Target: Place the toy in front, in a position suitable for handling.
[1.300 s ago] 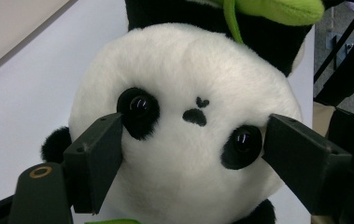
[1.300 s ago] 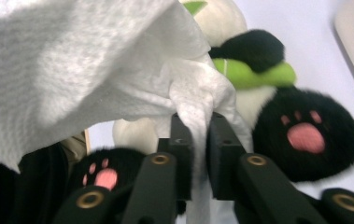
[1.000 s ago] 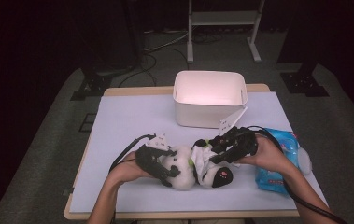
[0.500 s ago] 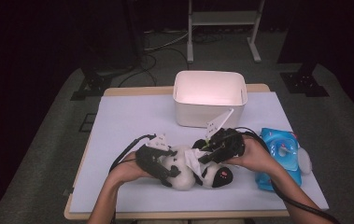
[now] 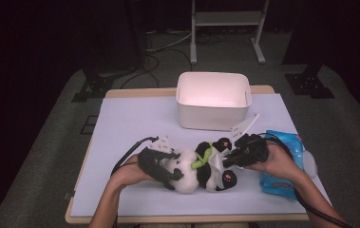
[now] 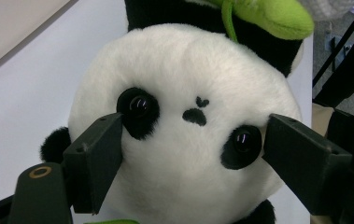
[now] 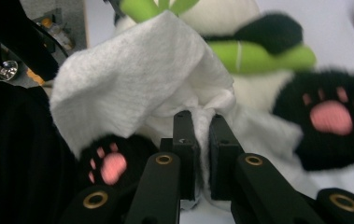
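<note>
Black-and-white plush panda toy (image 5: 201, 166) lying on its back near the front of the pale lavender tabletop (image 5: 130, 123), head toward the left, pink-padded black feet toward the right, green plush bamboo stalk (image 5: 202, 157) across its chest. Left gripper (image 5: 165, 167) clamped wide on the round white head, black jaws pressing into the fur just beside each black eye patch, seen close up in the left gripper view (image 6: 188, 154). Right gripper (image 5: 226, 160) at the belly, jaws just closing and now pinched together on a fold of a white cloth wipe (image 7: 142, 84) draped over the toy between its two feet. White rectangular plastic bin (image 5: 213, 99) farther back on the table, well apart from the toy. Blue soft wipe packet (image 5: 282, 164) just beside the right hand, partly under it
</note>
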### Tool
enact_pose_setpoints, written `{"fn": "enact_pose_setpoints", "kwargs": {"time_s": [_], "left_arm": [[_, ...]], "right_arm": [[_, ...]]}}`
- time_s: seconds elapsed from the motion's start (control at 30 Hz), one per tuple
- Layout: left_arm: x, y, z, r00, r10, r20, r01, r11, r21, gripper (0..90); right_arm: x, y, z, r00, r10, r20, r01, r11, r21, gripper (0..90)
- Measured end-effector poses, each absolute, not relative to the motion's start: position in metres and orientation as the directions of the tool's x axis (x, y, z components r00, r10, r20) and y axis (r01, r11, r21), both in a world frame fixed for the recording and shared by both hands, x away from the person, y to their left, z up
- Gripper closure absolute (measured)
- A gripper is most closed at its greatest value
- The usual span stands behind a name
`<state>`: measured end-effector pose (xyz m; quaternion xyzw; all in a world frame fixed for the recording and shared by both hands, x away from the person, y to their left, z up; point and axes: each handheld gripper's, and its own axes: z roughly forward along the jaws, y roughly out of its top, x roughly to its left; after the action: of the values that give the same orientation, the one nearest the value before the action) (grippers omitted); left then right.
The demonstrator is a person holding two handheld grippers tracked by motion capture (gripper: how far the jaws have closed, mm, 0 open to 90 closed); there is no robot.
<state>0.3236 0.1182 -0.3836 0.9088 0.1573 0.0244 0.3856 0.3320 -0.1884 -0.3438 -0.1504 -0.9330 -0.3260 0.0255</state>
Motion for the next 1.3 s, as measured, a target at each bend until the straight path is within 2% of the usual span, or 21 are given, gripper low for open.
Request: {"fn": "enact_pose_setpoints", "kwargs": {"time_s": [0.37,0.6,0.97,1.3], "left_arm": [[0.324,0.118,-0.384,0.950,0.303,-0.077,0.266,-0.654,0.709,20.0],[0.324,0.119,-0.384,0.950,0.303,-0.077,0.266,-0.654,0.708,20.0],[0.324,0.118,-0.384,0.949,0.306,-0.075,0.267,-0.655,0.707,19.8],[0.323,0.119,-0.384,0.951,0.301,-0.074,0.263,-0.656,0.708,19.6]], "right_arm": [[0.340,-0.222,-0.357,-0.916,0.377,0.135,0.385,0.733,0.561,83.6],[0.351,-0.233,-0.342,-0.892,0.442,0.096,0.411,0.705,0.578,83.9],[0.364,-0.194,-0.321,-0.923,0.380,0.057,0.332,0.715,0.615,83.8],[0.364,-0.156,-0.328,-0.950,0.310,0.050,0.283,0.777,0.562,83.5]]}}
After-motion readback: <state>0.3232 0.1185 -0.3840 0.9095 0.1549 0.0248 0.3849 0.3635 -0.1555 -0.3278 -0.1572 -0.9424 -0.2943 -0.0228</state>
